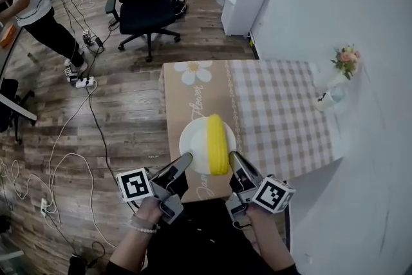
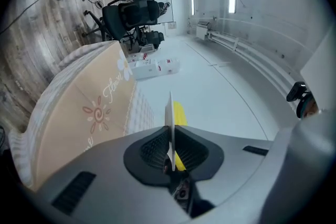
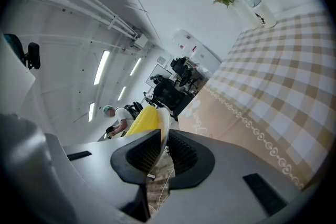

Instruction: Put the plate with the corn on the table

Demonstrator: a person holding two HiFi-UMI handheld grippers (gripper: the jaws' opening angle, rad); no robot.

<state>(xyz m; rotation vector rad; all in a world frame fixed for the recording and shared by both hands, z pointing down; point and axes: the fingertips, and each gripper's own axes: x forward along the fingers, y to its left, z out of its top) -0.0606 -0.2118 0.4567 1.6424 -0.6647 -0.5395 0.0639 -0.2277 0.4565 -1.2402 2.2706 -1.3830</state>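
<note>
Plate [image 1: 193, 137], white, with the yellow corn cob [image 1: 217, 143] lying along its 3 o'clock side, is over the 6 o'clock end of the table [image 1: 277, 106], on the tan flower-print part of the cloth. The left gripper [image 1: 188, 158] is clenched on the plate's rim at 7 o'clock, and the right gripper [image 1: 234, 158] grasps the rim at 5 o'clock. A small flower vase [image 1: 335, 90] stands at 2 o'clock from the plate
</note>
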